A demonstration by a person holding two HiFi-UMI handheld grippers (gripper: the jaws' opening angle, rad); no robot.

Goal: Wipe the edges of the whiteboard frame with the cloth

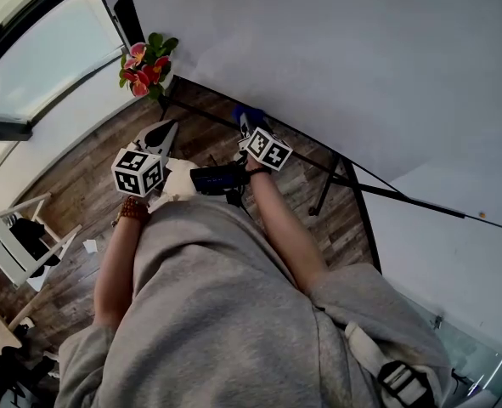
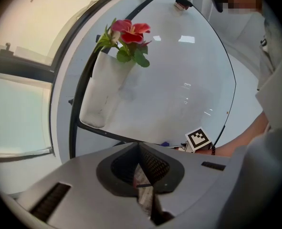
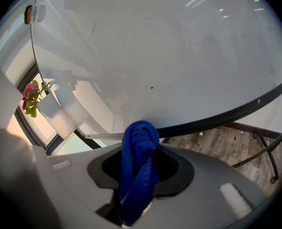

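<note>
In the head view the whiteboard [image 1: 344,58] runs off the top and right edges. Only a blue tip of the cloth [image 1: 249,115] shows past the right gripper [image 1: 251,126], so whether it touches the whiteboard cannot be told. In the right gripper view the cloth's lower end drops out of sight between the jaws, and a small brown thing [image 3: 28,14] at the rim is too blurred to name.

Pink and red flowers [image 1: 146,62] stand in a white vase [image 2: 105,87]. Left of the flowers is a window [image 1: 38,58]; below them, wooden floor [image 1: 81,177] and 1 white chair [image 1: 2,253].
</note>
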